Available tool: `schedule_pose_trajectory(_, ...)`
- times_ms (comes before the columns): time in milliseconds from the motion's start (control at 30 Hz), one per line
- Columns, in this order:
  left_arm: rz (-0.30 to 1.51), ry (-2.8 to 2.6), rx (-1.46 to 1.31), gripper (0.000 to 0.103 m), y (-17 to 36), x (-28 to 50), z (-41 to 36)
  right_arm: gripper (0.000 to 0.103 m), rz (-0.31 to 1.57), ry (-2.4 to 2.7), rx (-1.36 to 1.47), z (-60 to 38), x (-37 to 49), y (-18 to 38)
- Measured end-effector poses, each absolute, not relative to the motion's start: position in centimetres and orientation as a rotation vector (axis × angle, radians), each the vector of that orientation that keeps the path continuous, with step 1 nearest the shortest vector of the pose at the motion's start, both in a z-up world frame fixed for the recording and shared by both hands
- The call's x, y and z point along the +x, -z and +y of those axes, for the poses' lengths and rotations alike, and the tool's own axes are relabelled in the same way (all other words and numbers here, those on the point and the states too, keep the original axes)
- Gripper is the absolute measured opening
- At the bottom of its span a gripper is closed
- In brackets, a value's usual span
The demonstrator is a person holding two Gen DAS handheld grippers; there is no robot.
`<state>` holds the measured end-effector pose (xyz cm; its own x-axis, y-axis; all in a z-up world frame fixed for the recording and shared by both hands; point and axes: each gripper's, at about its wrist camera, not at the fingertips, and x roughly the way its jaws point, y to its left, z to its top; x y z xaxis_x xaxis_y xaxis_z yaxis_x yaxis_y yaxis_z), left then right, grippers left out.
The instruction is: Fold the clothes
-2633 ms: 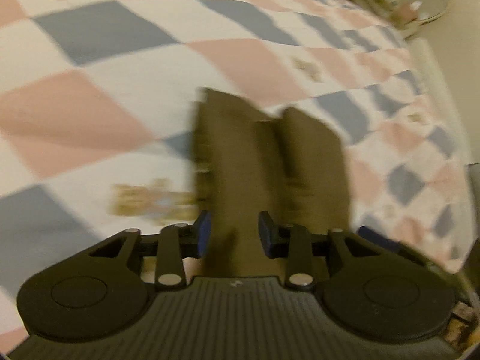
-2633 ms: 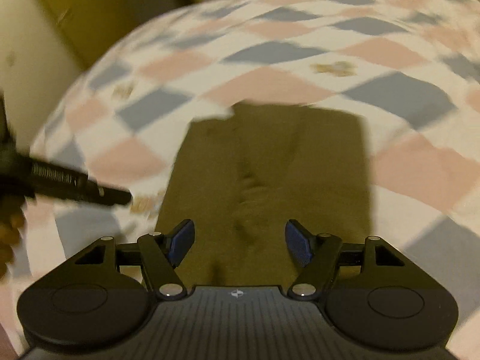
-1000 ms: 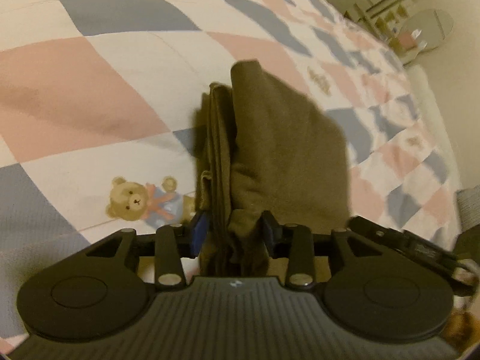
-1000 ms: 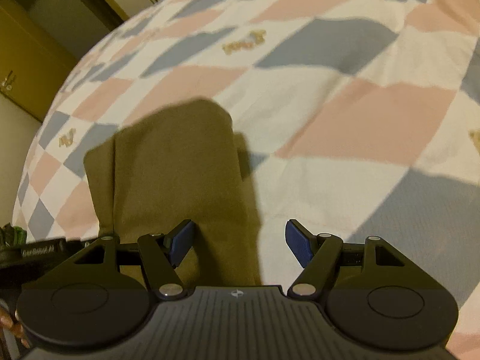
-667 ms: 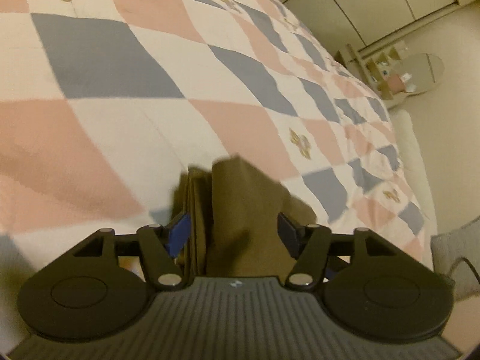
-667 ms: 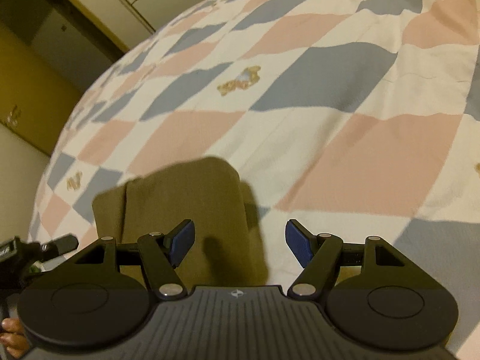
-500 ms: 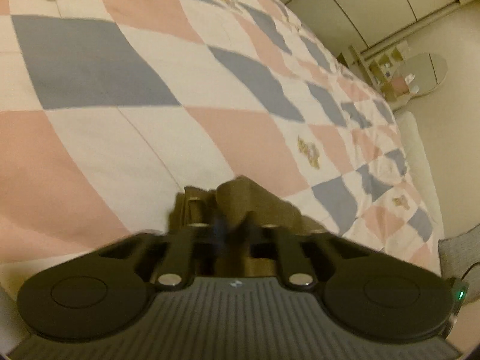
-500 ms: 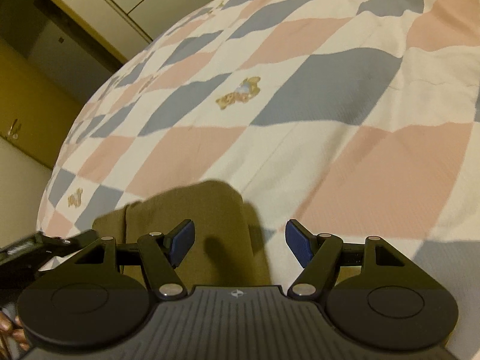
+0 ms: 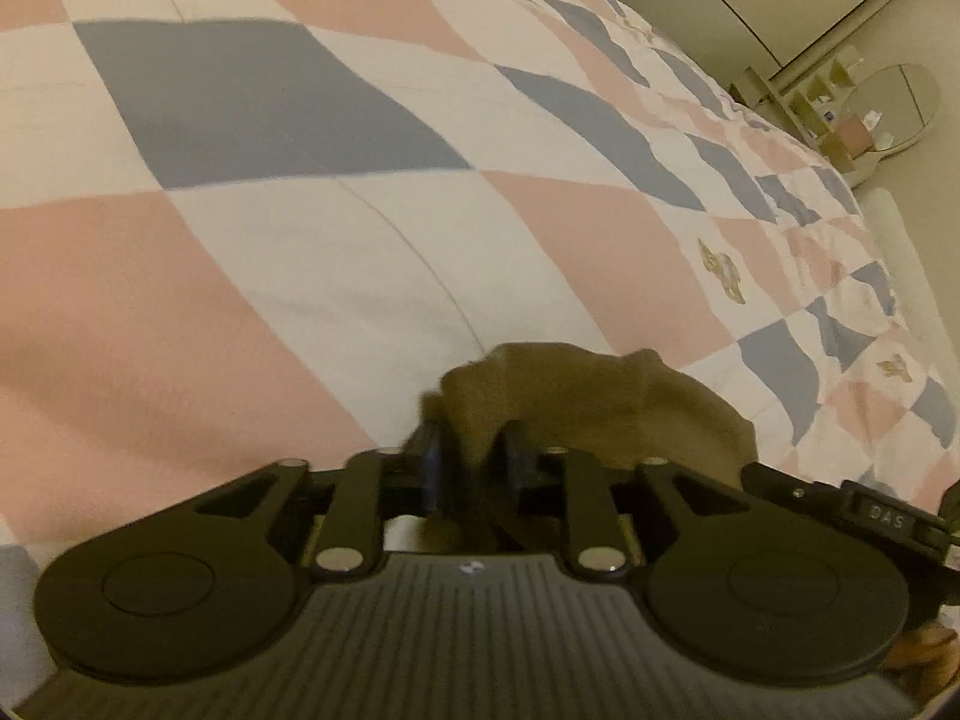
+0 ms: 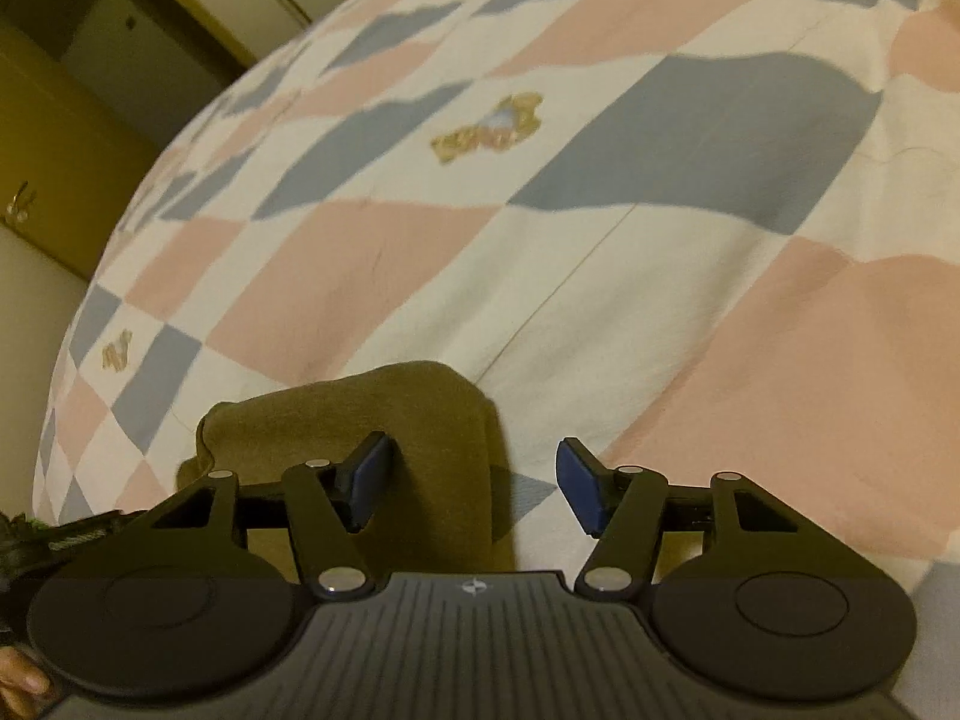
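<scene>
We are near the end of the fold: the olive-brown garment [image 9: 600, 402] lies as a narrow, many-layered bundle on the checked bedspread [image 9: 300, 240], close under both grippers at the near edge of each view.

The left gripper [image 9: 471, 468] has its fingers set narrow around a bunched edge of the cloth. They have just been opening again after a tight pinch, and the fabric sits between them, but blur hides the pads, so we cannot tell whether they press on it.

The right gripper [image 10: 474, 492] is about half open, having just been closing a little. The garment's right edge lies under the gap, with the left finger over the cloth and the right one over bare bedspread; it holds nothing.

Next, we judge, the right fingers must close on that edge so both hands can lift or turn the bundle together.

Compared with a second ago, both views show far less of the garment, now crowded low against the fingers and more rumpled, with more bedspread showing beyond.
</scene>
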<state>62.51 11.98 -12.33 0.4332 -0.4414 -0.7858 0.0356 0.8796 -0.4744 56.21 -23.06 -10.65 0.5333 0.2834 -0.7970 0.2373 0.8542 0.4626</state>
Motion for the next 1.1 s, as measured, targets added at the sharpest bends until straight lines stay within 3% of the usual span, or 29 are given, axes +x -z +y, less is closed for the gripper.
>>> schedule_pose_trajectory(100,1.062,0.277,-0.429,0.027,10.2,61.9,13.0,0.061,1.020,-0.025,0.549,-23.1,55.9,10.0)
schedule_pose_trajectory(200,1.028,0.267,-0.396,0.019,7.2,60.4,13.6,0.061,0.974,-0.006,0.564,-23.8,54.4,8.5)
schedule_pose_trajectory(367,1.006,0.416,-0.228,0.016,3.8,56.6,10.3,0.061,0.916,-0.027,0.581,-23.9,49.9,6.0)
schedule_pose_trajectory(500,1.003,0.512,-0.178,0.016,4.3,53.7,7.5,0.050,0.926,-0.083,0.555,-22.5,46.9,5.1)
schedule_pose_trajectory(600,1.071,0.506,-0.146,0.010,6.6,52.2,6.5,0.045,0.958,-0.113,0.554,-21.2,45.5,5.5)
schedule_pose_trajectory(833,1.173,0.463,-0.166,0.005,9.2,48.7,7.4,0.044,1.123,-0.113,0.473,-19.2,43.4,8.8)
schedule_pose_trajectory(1100,1.175,0.455,-0.078,0.006,7.9,47.7,6.5,0.044,1.071,-0.110,0.413,-18.2,42.0,6.4)
